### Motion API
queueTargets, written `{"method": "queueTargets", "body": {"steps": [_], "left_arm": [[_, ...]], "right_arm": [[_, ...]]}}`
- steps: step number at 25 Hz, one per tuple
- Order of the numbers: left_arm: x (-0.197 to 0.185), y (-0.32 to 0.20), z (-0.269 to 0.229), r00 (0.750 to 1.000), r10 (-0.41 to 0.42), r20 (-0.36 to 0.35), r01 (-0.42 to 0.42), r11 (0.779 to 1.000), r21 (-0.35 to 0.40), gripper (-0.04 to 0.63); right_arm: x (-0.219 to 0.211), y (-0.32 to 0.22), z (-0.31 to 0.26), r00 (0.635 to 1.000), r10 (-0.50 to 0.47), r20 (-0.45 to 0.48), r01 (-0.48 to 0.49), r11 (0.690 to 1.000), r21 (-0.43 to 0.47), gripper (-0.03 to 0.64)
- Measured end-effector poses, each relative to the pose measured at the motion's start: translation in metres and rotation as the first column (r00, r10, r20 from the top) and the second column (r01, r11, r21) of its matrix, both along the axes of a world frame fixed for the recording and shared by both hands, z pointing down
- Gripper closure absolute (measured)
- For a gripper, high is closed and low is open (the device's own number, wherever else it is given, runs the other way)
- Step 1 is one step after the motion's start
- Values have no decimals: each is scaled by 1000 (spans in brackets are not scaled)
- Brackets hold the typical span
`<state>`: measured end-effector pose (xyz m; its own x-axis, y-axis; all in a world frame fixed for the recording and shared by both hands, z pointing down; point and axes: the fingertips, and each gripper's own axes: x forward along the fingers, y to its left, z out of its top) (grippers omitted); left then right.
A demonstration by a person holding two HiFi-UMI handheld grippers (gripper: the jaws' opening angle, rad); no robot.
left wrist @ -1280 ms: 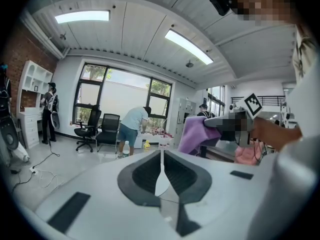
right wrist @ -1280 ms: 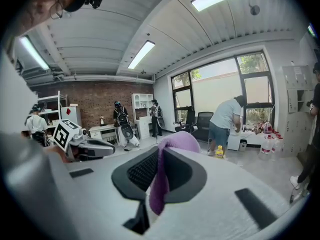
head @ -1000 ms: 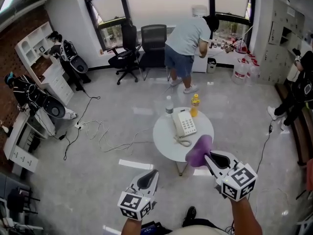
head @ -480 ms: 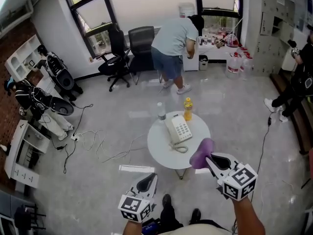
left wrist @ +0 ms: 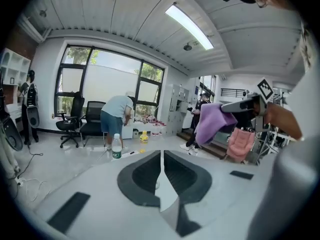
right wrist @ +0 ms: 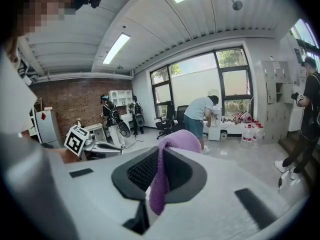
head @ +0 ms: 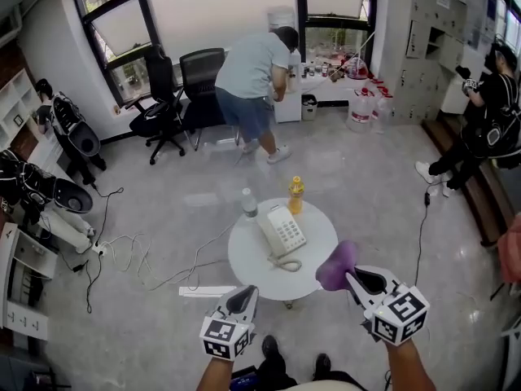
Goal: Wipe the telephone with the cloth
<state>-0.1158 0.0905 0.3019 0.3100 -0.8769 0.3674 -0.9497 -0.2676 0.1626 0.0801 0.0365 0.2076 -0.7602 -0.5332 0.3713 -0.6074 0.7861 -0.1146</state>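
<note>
A white telephone (head: 282,233) with a coiled cord lies on a small round white table (head: 252,263). My right gripper (head: 348,276) is shut on a purple cloth (head: 336,265), held just off the table's right front edge; the cloth (right wrist: 165,169) hangs pinched between the jaws in the right gripper view. My left gripper (head: 244,296) is shut with nothing in it, at the table's front edge; its jaws (left wrist: 162,160) meet in the left gripper view, where the cloth (left wrist: 212,122) shows at the right.
A clear water bottle (head: 249,203) and a yellow bottle (head: 295,195) stand at the table's far side. Cables (head: 146,255) trail over the floor to the left. A person (head: 251,88) bends at a counter by the windows; two office chairs (head: 181,96) stand nearby. Another person (head: 480,125) is at the right.
The head view has shifted: the table and telephone sit further left and lower in frame. Both grippers keep their places and grips; the person at the back has stepped left.
</note>
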Motion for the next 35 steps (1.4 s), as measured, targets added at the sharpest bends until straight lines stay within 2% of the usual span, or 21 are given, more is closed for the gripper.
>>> {"method": "queueTargets", "body": {"steps": [12,26,35], "left_arm": [[-35,-70,47,999,-35,-32,33,998,-51,577],[-38,-156,97,998,-53,-41,48,993,-112,575],[-38,-187,139,997,-73,-32,68,986,-152,575]], "right_arm": [[-25,-36,40,999,38,-31,-39,999,-31,598],[-31,-89,84,995,89,-35,-91,994,-63,598],[-38,-114,124,996,86,-31,-88,992,-85,598]]}}
